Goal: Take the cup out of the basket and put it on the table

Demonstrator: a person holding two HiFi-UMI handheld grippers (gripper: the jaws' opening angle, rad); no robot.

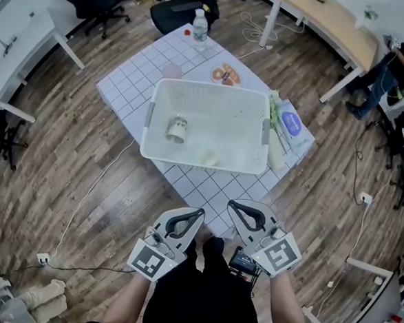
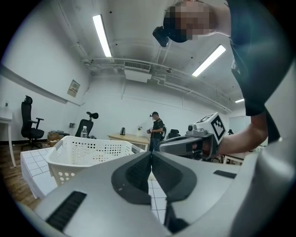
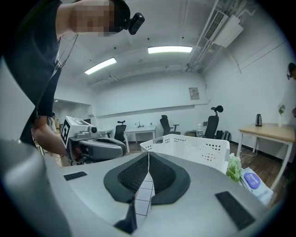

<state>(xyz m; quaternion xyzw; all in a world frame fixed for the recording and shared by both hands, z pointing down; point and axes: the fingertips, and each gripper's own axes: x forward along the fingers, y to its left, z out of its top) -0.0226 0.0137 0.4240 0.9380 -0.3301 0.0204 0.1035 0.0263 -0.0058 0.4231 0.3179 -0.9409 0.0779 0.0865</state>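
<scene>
While L gripper (image 1: pixel 198 213) & R gripper (image 1: pixel 231 206) are closed, empty, white cup (image 1: pixel 176 129) w/ dark marking lies sideways, 9 o'clock in basket (image 1: pixel 214 87).

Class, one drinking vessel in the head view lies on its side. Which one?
The cup inside the white basket, near its left wall; the water bottle beyond the basket stands upright.

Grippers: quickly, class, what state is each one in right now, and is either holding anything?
Left gripper: closed, holding nothing.
Right gripper: closed, holding nothing.
</scene>
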